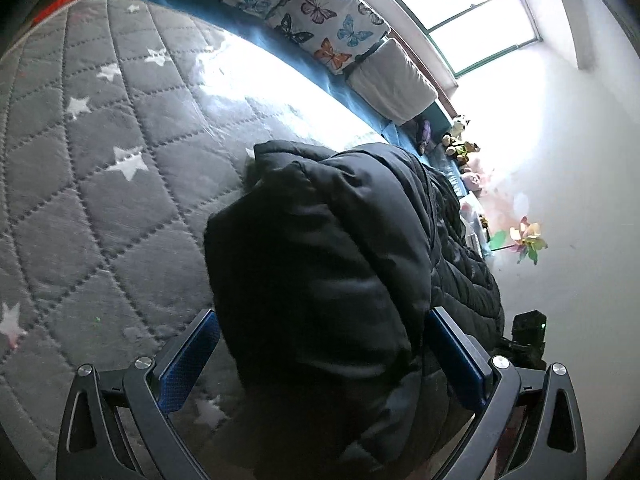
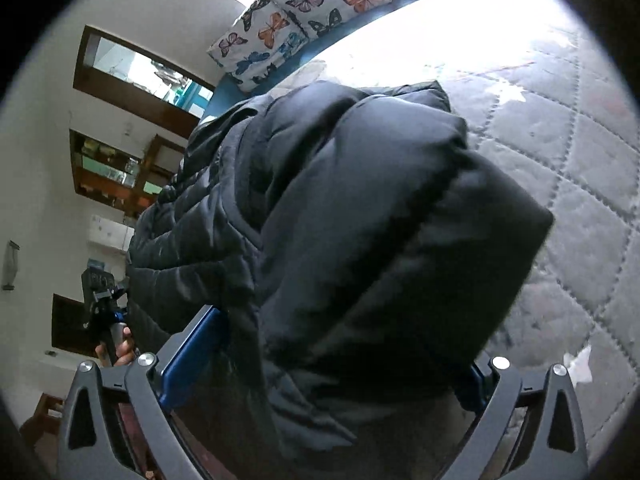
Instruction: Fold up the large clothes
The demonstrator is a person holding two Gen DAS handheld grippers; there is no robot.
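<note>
on a grey starred quilt [image 1: 100,200], puffy black jacket [image 1: 320,280] lies bunched.

Black jacket [image 2: 360,220] hides right claw [image 2: 344,344] pads; shelf contents blurred

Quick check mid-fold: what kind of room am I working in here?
Most likely a bedroom. The black puffer jacket lies on a bed with a grey star-print quilt, butterfly-print pillows along its far side by a window, and soft toys beyond.
</note>
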